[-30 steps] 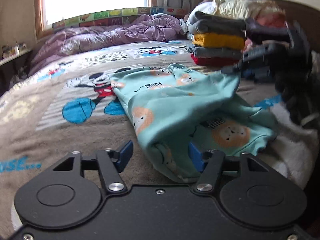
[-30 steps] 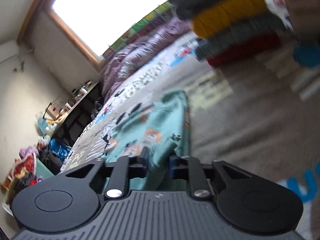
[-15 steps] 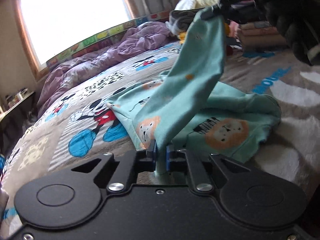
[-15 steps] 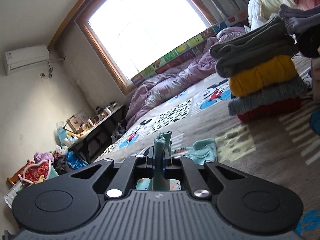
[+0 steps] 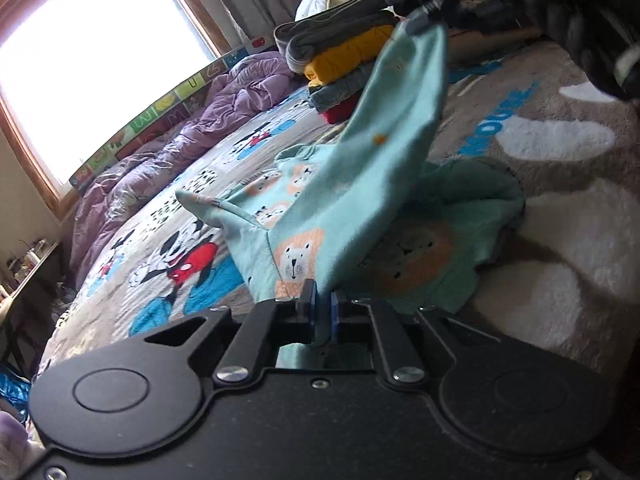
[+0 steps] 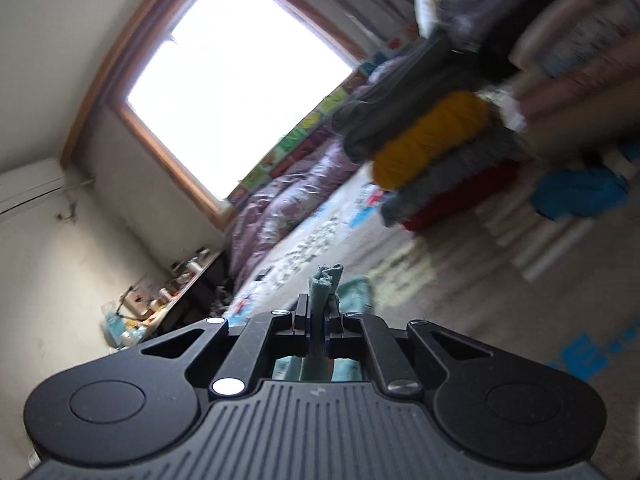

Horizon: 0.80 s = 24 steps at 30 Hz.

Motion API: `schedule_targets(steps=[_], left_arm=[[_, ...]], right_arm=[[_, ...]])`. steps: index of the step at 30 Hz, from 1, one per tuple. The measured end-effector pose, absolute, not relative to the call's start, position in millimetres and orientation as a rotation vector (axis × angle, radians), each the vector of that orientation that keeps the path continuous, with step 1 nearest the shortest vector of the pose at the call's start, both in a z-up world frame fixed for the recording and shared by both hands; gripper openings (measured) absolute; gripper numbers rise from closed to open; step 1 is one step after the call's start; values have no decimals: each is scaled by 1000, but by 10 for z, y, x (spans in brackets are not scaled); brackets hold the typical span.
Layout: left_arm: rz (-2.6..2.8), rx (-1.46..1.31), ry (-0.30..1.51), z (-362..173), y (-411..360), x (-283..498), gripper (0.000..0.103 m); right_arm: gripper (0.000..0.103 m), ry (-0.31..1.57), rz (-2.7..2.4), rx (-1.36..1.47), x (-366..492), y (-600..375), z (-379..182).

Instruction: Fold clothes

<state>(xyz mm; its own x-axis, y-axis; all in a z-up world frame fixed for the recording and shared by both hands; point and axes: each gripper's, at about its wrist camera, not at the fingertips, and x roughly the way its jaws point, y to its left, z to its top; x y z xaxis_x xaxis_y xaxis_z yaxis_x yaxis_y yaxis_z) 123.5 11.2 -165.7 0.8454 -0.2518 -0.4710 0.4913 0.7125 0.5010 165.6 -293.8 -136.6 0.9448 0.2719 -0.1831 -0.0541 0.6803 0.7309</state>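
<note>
A teal garment with lion prints (image 5: 360, 208) lies partly on the cartoon bedspread (image 5: 168, 248). One strip of it is stretched upward between my two grippers. My left gripper (image 5: 323, 312) is shut on its lower end, close to the bed. In the left wrist view my right gripper (image 5: 430, 24) holds the upper end at the top right, raised well above the bed. The right wrist view shows that gripper (image 6: 320, 320) shut on a bunched teal fold (image 6: 326, 280) that sticks up between its fingers.
A stack of folded clothes (image 5: 344, 56), grey, yellow, grey and red, stands on the bed behind the garment. A crumpled purple duvet (image 5: 188, 136) lies under the window. A cluttered desk (image 6: 168, 296) stands along the left wall. A person's dark sleeve (image 5: 592, 20) fills the top right.
My left gripper went from open around the garment's edge to shut on it. The right gripper rose, lifting its end and pulling the cloth taut; both views have tilted.
</note>
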Motion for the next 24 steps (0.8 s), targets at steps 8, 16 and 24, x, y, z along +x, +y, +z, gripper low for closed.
schedule_targets(steps=[8, 16, 24], left_arm=[[-497, 600, 465, -1684, 91, 1275, 14], [-538, 136, 465, -1199, 1175, 1375, 33], [-431, 55, 503, -1309, 1260, 1555, 29]], right_arm=[[8, 323, 132, 903, 1612, -3094, -1738], [8, 351, 164, 949, 1713, -3170, -2004], [8, 334, 211, 991, 1754, -3214, -2084]])
